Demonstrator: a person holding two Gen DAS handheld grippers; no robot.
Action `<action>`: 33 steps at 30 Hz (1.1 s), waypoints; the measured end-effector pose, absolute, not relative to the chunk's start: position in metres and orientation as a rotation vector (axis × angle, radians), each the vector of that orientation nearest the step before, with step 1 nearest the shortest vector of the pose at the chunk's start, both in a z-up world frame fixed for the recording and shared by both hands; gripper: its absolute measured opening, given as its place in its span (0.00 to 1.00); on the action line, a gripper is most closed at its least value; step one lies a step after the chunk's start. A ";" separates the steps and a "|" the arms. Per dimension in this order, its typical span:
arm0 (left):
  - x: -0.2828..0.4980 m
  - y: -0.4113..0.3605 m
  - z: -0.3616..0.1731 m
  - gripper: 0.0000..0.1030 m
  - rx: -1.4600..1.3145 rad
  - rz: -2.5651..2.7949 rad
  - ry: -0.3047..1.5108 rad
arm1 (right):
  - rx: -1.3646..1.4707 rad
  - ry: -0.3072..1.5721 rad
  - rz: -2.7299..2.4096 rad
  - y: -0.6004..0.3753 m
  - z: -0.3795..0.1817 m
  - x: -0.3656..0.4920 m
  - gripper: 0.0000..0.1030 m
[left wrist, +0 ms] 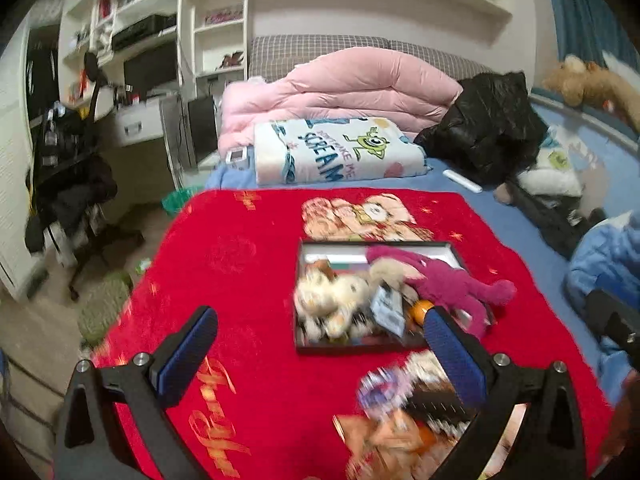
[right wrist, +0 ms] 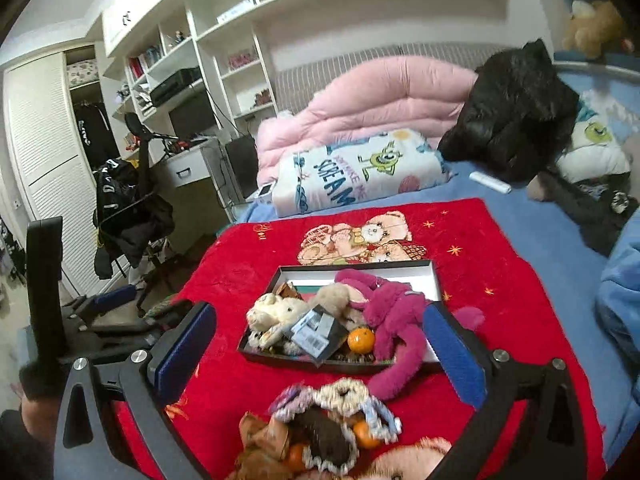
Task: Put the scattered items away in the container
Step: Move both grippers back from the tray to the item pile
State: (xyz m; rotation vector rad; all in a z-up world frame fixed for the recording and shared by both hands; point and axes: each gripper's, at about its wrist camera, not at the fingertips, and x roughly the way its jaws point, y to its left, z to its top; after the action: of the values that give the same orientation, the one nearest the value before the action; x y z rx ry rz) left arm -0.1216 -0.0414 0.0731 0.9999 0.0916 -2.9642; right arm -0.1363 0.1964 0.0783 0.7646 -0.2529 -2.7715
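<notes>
A shallow black box [right wrist: 280, 356] with a white inside lies on the red blanket [right wrist: 480, 240]. In it are a cream plush bear [right wrist: 276, 312], a magenta plush [right wrist: 392, 308] that hangs over the front rim, a grey tagged packet [right wrist: 316, 330] and an orange [right wrist: 361, 340]. In front of the box lies a loose pile [right wrist: 332, 428] of scrunchies, oranges and a brown wrapper. My right gripper [right wrist: 320, 356] is open and empty above the pile. My left gripper [left wrist: 320, 356] is open and empty, left of the box [left wrist: 360, 350] and the blurred pile [left wrist: 400, 420].
The blanket lies on a blue bed [right wrist: 540, 240]. Behind it are a folded printed quilt [right wrist: 360, 176], a pink duvet [right wrist: 380, 92], a black jacket [right wrist: 516, 120] and a white remote [right wrist: 490, 182]. A chair [right wrist: 132, 208] and desk stand off the left edge.
</notes>
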 end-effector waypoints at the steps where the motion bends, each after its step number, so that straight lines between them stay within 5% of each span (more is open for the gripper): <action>1: -0.109 -0.046 0.071 1.00 1.002 -2.980 0.148 | 0.758 -0.248 -2.775 0.197 0.077 -0.126 1.00; 14: -0.042 -0.030 0.049 1.00 0.943 -3.127 0.088 | 0.809 -0.248 -2.762 0.197 0.043 -0.066 1.00; 19: -0.051 -0.038 0.019 1.00 1.044 -3.069 0.248 | 0.732 -0.194 -2.805 0.195 0.021 -0.060 1.00; 33: -0.068 -0.020 -0.014 1.00 1.232 -3.057 0.193 | 0.878 -0.272 -2.721 0.188 -0.014 -0.067 1.00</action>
State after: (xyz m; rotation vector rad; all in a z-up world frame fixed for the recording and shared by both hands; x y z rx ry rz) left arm -0.0682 -0.0195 -0.0138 1.2321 0.1931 -3.0568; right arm -0.0672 0.1876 -0.0136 0.8778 -0.2723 -2.7208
